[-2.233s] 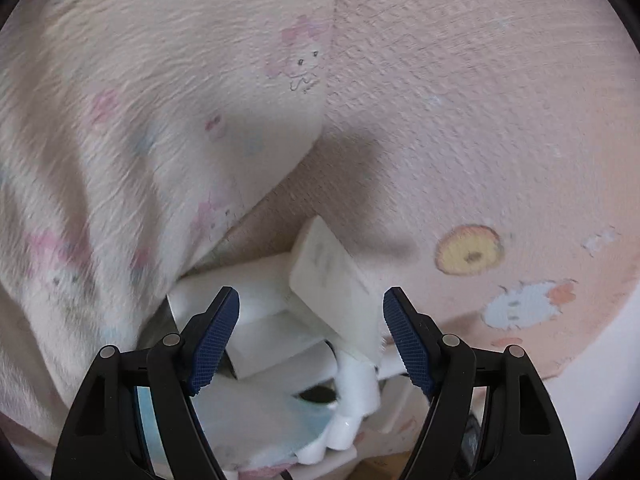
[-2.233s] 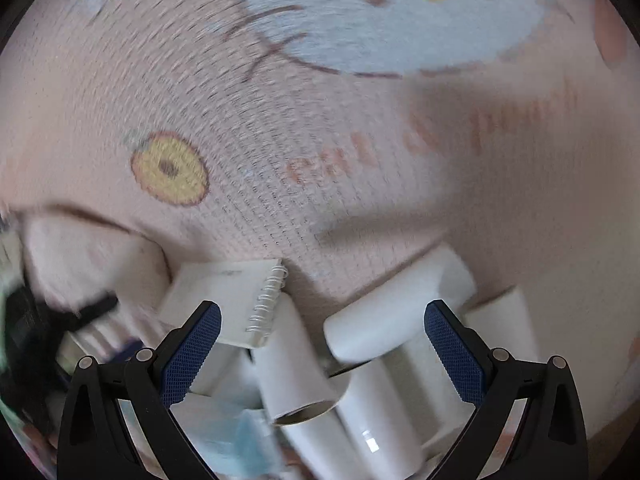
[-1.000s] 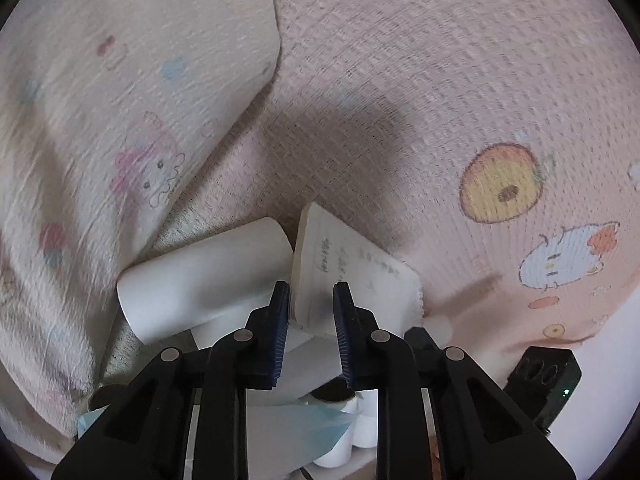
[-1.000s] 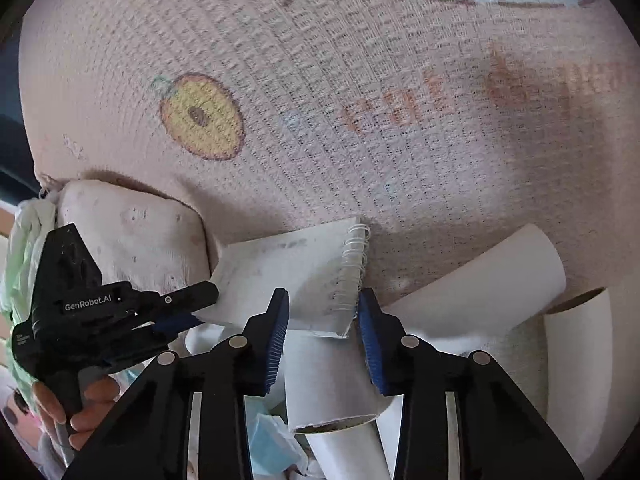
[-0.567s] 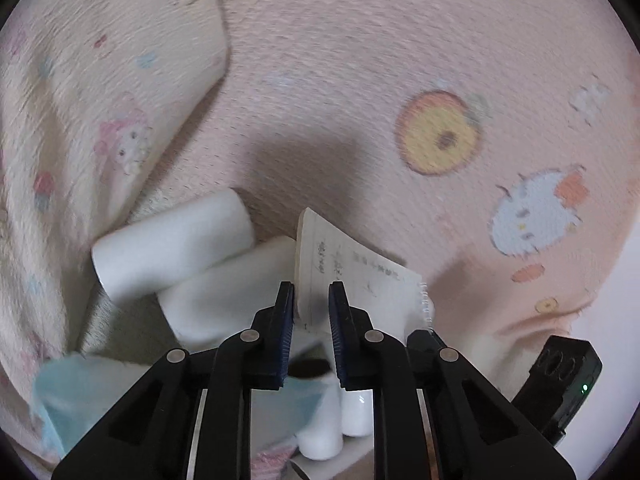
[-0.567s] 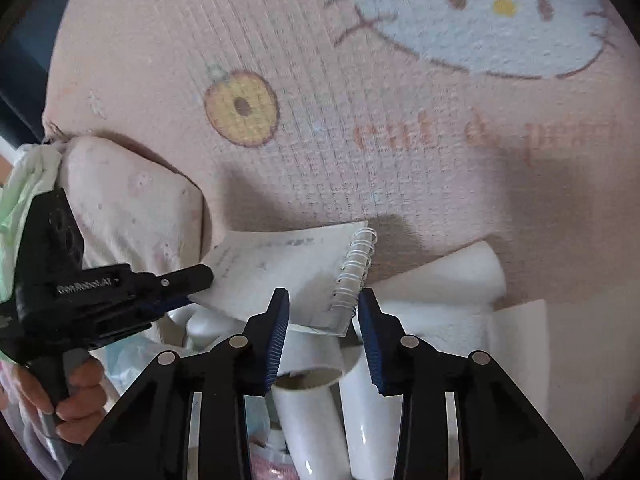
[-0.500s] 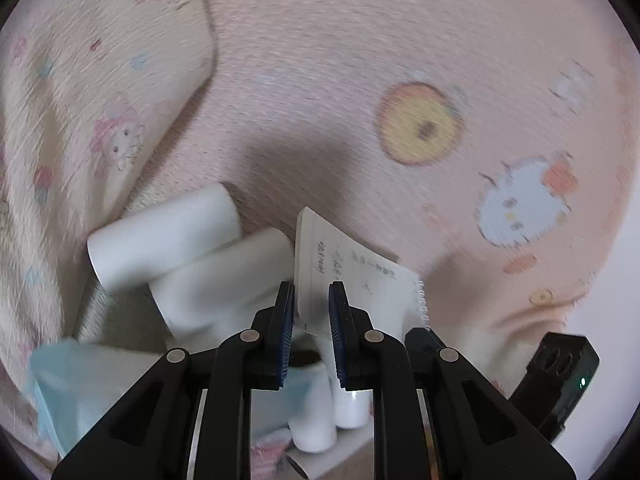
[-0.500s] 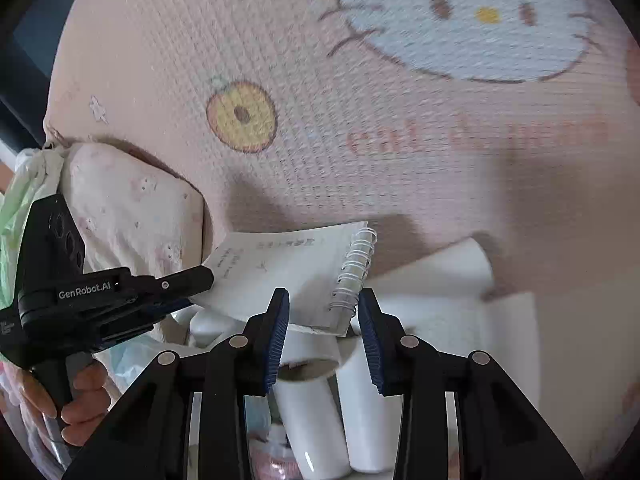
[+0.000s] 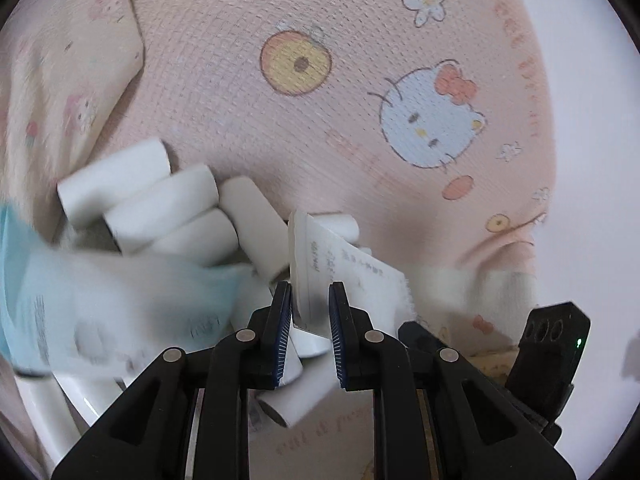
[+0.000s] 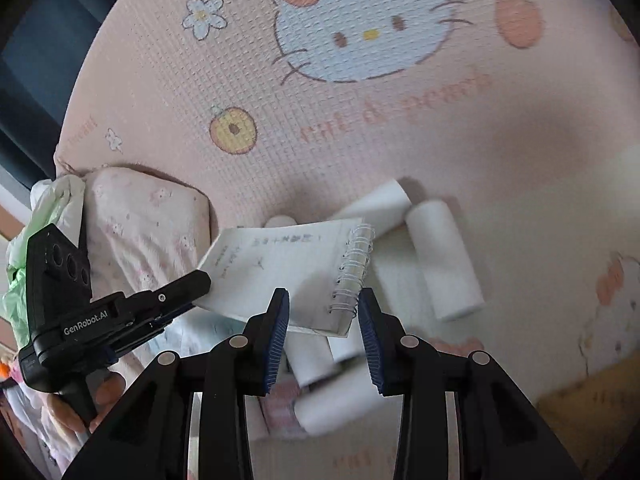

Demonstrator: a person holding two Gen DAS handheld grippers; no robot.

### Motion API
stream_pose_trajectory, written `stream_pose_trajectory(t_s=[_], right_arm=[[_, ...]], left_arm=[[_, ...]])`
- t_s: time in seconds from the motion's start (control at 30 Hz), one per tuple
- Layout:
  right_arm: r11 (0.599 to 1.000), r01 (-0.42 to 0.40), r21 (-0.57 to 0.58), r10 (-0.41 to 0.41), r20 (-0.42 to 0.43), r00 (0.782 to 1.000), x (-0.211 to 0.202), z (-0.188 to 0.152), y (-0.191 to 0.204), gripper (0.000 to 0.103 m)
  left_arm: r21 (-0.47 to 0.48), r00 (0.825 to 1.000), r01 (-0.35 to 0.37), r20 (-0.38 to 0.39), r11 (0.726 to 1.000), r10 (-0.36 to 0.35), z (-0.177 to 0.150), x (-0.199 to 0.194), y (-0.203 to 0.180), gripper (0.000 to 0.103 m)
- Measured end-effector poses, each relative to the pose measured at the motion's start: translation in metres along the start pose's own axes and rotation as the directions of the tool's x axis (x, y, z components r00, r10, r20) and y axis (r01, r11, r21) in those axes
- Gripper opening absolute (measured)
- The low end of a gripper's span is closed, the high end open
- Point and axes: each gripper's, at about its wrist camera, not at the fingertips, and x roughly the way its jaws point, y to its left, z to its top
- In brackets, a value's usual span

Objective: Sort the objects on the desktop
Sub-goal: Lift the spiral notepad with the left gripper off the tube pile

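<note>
1. Left gripper (image 9: 309, 312) first: its jaws are nearly together and clamp the plain edge of the small spiral notepad (image 9: 340, 272). They have just been closing a touch tighter, with the pad's edge between them.
2. Right gripper (image 10: 322, 316): narrow gap, blue pads either side of the wire-bound corner of the same spiral notepad (image 10: 280, 272). It looks pinched there, coil and all.
3. So the pad hangs between the two grippers, tilted, lifted clear of the heap of white paper rolls (image 9: 160, 208) beneath it, over the pink cartoon-print mat (image 10: 360, 128).
4. How to carry this well, as I judge it: move both hands as one. If they drift apart the pages tear at the coil; if they crowd together the pad buckles.
5. Better still, let one gripper take the load. The left has the flatter, surer bite; the right's hold on wire could slip.
6. Keep the pad high enough to miss the rolls, which would scatter at a nudge.
7. Out at the edges: a blue-and-white packet (image 9: 80, 292) lies blurred beside the rolls, and a pale cushion (image 10: 144, 232) sits behind the left gripper. Steer clear of both.
</note>
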Motion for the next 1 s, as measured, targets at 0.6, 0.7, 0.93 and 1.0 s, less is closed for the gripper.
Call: stream_pose_trajectory(t_s=[0.6,0.7,0.93,1.0], right_arm=[[0.975,0.132,-0.176,-0.130,0.027,0.991,-0.035,-0.068,0.014,0.033],[0.983,0.111,-0.146,-0.114,-0.007,0.993,-0.030,-0.081,0.003,0.033],[0.994,0.072,-0.080,-0.076,-0.053,0.996,-0.017,-0.103,-0.018,0.033],[0.995,0.060,-0.074,-0.065,-0.062,0.996,-0.015,-0.105,-0.020,0.033]], left_arm=[[0.198,0.999,-0.031,0.024,0.980,0.026,-0.078,-0.019,0.003,0.021],[0.224,0.999,-0.044,0.013,0.974,0.042,-0.088,-0.016,0.007,0.021],[0.202,0.997,-0.058,-0.031,0.978,0.066,-0.097,-0.003,0.022,0.021],[0.212,0.997,-0.066,-0.028,0.975,0.073,-0.101,-0.003,0.025,0.022]])
